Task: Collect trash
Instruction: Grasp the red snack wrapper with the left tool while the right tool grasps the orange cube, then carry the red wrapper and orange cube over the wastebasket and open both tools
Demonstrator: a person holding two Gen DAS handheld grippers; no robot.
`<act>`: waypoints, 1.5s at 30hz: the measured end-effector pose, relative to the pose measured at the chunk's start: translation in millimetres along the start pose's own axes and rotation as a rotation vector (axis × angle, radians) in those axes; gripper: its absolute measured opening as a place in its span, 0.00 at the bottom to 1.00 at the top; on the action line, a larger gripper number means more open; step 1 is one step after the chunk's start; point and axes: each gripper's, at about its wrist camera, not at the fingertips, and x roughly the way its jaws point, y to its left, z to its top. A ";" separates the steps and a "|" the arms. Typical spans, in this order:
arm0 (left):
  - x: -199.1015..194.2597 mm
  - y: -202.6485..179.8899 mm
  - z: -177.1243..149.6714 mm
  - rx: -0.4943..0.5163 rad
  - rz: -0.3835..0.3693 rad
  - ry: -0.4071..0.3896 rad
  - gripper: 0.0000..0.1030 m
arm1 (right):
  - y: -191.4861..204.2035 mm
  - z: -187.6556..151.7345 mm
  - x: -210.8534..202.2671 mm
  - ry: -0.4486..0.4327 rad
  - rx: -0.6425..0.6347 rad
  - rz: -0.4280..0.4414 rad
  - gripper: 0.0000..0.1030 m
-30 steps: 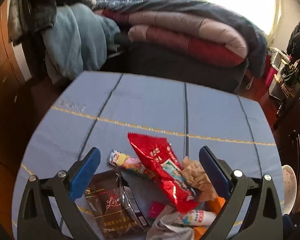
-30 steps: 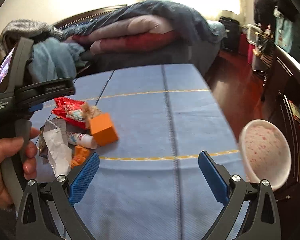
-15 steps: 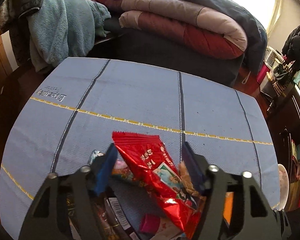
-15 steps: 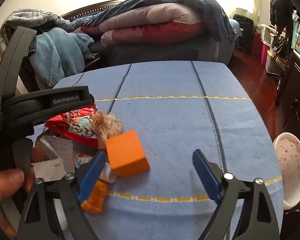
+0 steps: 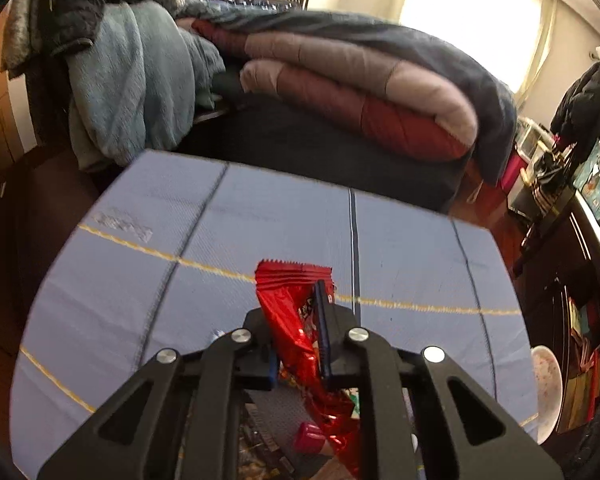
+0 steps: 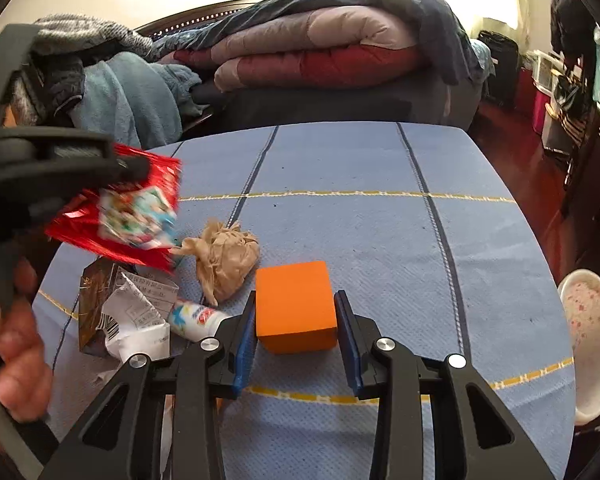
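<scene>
My left gripper (image 5: 300, 332) is shut on a red snack wrapper (image 5: 288, 308) and holds it above the blue table; it also shows in the right wrist view (image 6: 116, 216), lifted at the left. My right gripper (image 6: 296, 320) is closed around an orange box (image 6: 294, 304) that sits on the tablecloth, its blue pads against the box's two sides. A crumpled brown paper ball (image 6: 224, 256), a white receipt (image 6: 136, 320), a small white tube (image 6: 194, 318) and a brown wrapper (image 6: 90, 300) lie to the left of the box.
A white speckled bowl (image 6: 590, 328) sits at the table's right edge and also shows in the left wrist view (image 5: 546, 384). A bed piled with folded quilts (image 6: 320, 48) stands behind the table. Dark furniture (image 6: 596, 148) lines the right side.
My left gripper closed on the red wrapper and lifted it off the pile. My right gripper moved forward and closed on the orange box.
</scene>
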 end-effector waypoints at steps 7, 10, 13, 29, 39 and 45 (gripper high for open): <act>-22.2 -6.4 5.3 0.011 -0.003 -0.040 0.15 | -13.7 -3.6 -13.4 -0.007 0.037 -0.009 0.36; -28.8 -14.6 3.4 0.034 -0.010 -0.046 0.15 | -19.3 -6.6 -20.4 -0.012 0.046 -0.011 0.36; -34.2 -24.7 0.8 0.059 -0.023 -0.051 0.15 | -26.3 -10.2 -28.8 -0.018 0.058 -0.013 0.36; -63.0 -95.5 -21.3 0.198 -0.096 -0.078 0.15 | -79.3 -31.3 -64.9 -0.044 0.154 -0.038 0.36; -68.8 -151.6 -40.1 0.285 -0.158 -0.074 0.15 | -122.9 -47.8 -87.3 -0.067 0.230 -0.078 0.36; -69.6 -188.0 -54.2 0.347 -0.200 -0.065 0.15 | -152.4 -58.6 -99.9 -0.078 0.284 -0.111 0.36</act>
